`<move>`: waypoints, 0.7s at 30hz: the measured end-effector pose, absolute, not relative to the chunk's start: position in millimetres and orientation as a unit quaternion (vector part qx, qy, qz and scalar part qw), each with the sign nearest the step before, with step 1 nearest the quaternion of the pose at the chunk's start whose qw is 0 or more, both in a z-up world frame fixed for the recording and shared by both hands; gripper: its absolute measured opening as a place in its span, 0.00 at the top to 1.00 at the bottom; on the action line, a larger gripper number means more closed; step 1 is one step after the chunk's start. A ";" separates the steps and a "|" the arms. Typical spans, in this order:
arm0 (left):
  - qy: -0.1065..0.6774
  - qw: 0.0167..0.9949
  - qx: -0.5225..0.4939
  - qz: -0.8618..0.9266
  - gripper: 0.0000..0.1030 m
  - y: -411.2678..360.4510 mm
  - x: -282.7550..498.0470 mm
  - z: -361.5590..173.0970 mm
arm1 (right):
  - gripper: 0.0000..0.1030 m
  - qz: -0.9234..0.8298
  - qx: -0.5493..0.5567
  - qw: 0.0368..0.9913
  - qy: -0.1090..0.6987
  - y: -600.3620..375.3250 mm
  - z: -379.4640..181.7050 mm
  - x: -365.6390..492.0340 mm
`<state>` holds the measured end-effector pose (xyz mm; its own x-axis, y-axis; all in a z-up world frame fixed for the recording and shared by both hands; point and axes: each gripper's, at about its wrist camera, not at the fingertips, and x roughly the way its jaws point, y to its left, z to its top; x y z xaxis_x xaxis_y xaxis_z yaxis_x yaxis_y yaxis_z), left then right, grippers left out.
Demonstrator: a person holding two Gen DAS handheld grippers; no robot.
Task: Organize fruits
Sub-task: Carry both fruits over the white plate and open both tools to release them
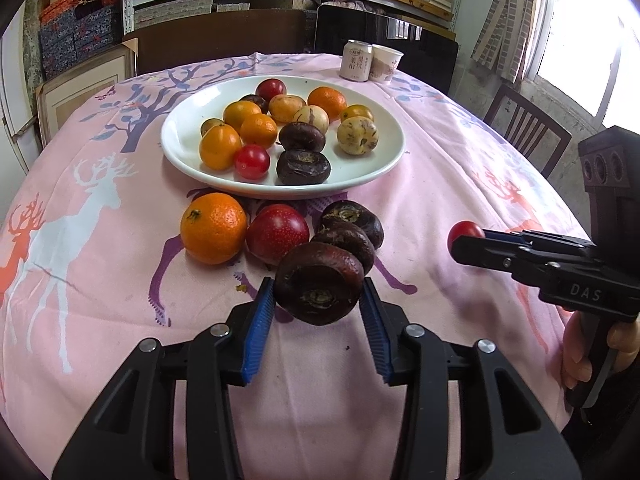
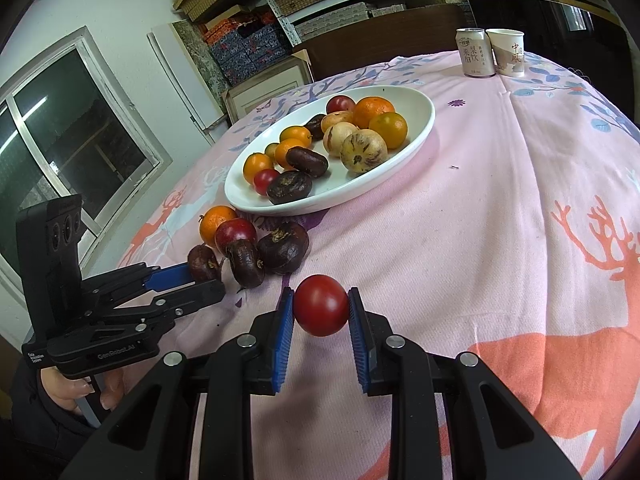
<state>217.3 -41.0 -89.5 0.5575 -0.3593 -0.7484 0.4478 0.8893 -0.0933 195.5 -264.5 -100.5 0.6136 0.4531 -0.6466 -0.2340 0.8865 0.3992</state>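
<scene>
We're in a storeroom lined with shelves of patterned boxes, working over a table under a pink tablecloth (image 1: 460, 184) printed with deer and trees. In our left gripper (image 1: 318, 312) sits a dark water chestnut (image 1: 318, 284), squeezed between the blue pads; the jaws stand only as wide as the fruit. It's a flattened disc, tipped up on edge, its dimpled face turned toward our camera and its wide axis running pad to pad. It hangs just this side of two more dark chestnuts, a red fruit and a mandarin (image 1: 214, 227) clustered on the cloth at the near rim of the white plate (image 1: 180, 148).

Over to the right gripper (image 2: 321, 310): it pinches a red cherry tomato (image 2: 321, 305) between its pads, jaws narrowed to the tomato's width, above the cloth and well apart from the plate. The tomato is near round, so we can't call a direction.

The plate carries oranges, pale mottled fruits, red tomatoes and more dark chestnuts. At the far edge stand a can (image 2: 476, 53) and a paper cup (image 2: 507, 53), touching or nearly so, both bearing Chinese characters. "DAS" shows on the right gripper's body, "GenRobot.AI" on the left's.
</scene>
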 end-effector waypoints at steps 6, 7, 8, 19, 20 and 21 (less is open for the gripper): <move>0.398 0.890 0.045 -0.218 0.59 -18.3 202.8 -78.5 | 0.74 0.196 0.140 0.888 0.391 -264.9 -99.1 194.7; 0.395 0.892 0.043 -0.216 0.59 -13.7 200.9 -75.6 | 0.74 0.197 0.140 0.889 0.390 -265.0 -98.6 194.3; 0.392 0.894 0.042 -0.214 0.59 -10.2 199.3 -72.8 | 0.74 0.197 0.140 0.889 0.389 -265.1 -98.1 193.8; 0.348 0.912 0.038 -0.214 0.59 3.4 209.6 -27.0 | 0.73 0.197 0.116 0.912 0.341 -275.7 -43.4 185.0; 0.346 0.913 0.038 -0.215 0.59 1.9 215.6 -23.3 | 0.73 0.196 0.113 0.915 0.333 -277.1 -34.8 186.7; 0.345 0.913 0.039 -0.216 0.59 -1.0 223.8 -19.5 | 0.73 0.195 0.108 0.919 0.325 -278.1 -25.6 189.6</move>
<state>223.8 -1.0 -19.5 0.6684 -0.3682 -0.6463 0.4218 0.9033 -0.0784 189.6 -278.1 -25.6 0.7124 0.4290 -0.5554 -0.2881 0.9004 0.3260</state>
